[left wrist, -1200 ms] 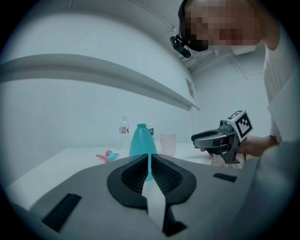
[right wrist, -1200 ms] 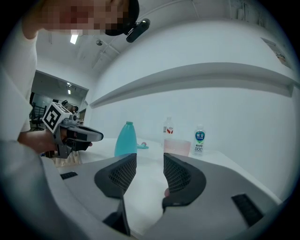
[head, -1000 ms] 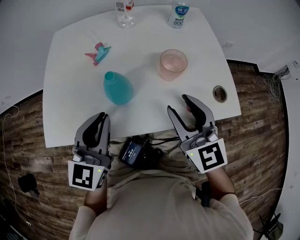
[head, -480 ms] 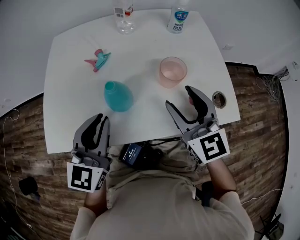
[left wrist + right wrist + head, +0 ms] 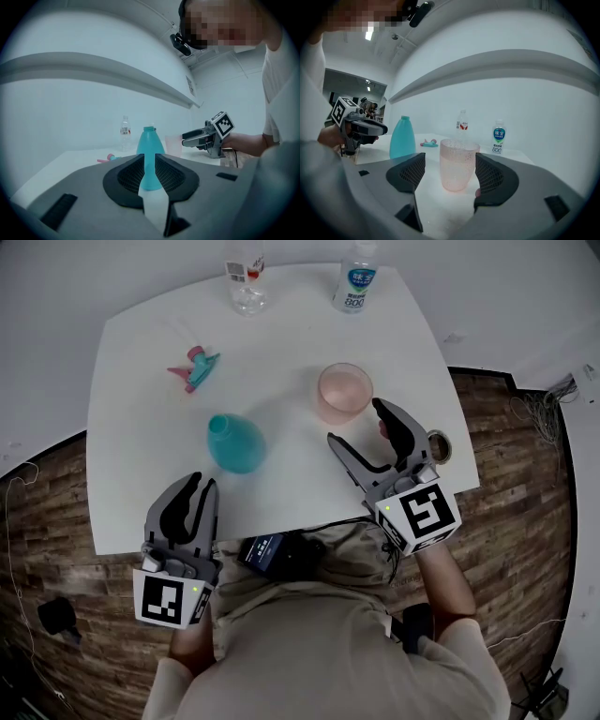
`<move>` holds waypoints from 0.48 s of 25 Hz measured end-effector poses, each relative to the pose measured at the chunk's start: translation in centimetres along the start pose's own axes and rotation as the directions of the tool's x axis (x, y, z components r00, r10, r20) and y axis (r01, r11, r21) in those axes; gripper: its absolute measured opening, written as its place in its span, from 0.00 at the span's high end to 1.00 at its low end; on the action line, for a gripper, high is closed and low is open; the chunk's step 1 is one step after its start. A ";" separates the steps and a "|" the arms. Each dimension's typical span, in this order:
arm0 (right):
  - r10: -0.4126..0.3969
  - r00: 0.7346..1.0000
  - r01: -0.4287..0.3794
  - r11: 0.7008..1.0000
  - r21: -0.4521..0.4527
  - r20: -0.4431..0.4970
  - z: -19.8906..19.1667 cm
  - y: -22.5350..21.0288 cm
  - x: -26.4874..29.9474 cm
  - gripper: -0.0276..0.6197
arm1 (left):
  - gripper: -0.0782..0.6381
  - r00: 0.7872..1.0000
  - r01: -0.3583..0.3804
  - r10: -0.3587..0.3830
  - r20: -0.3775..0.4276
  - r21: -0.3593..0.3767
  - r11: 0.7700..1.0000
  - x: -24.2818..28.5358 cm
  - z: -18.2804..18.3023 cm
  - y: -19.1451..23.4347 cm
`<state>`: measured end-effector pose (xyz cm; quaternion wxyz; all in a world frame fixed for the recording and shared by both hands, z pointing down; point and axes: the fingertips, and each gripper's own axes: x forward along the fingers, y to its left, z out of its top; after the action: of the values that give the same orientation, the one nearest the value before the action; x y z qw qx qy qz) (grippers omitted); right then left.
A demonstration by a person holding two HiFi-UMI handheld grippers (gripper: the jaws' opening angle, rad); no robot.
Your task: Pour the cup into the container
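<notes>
Just beyond newly widened jaws of the right gripper (image 5: 356,423), pink cup (image 5: 344,392), untouched.

Person is wearing a pale beige top (image 5: 319,662), its sleeves ending above the forearms. The left gripper (image 5: 200,484) and right gripper (image 5: 357,424) are showing grey shells and black ribbed pads (image 5: 493,176). Each rear cube (image 5: 427,514) is carrying black-and-white square markers, with a green light (image 5: 385,521) glowing alongside.

White table (image 5: 141,427), wood-plank floor (image 5: 525,549), white wall (image 5: 543,117).
</notes>
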<state>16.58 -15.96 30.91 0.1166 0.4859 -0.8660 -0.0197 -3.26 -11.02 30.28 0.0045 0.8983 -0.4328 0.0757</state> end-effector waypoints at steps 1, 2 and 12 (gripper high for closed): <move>0.003 1.000 -0.003 1.000 0.000 -0.003 0.0 -0.2 0.1 0.47 | 0.80 1.000 0.000 0.000 0.000 0.000 1.000 0.0 0.0 0.0; 0.005 1.000 -0.005 1.000 -0.002 -0.007 0.1 -0.3 0.3 0.47 | 0.80 1.000 0.000 0.000 0.000 0.000 1.000 0.0 0.1 0.0; 0.051 0.998 -0.050 0.998 0.024 -0.038 -0.4 -1.4 2.2 0.44 | 0.80 1.000 0.000 0.000 0.007 -0.006 1.000 -0.1 0.2 0.5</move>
<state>16.73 -18.49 31.52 0.1282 0.4656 -0.8756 0.0026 -3.69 -11.25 30.01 0.0054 0.8985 -0.4331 0.0712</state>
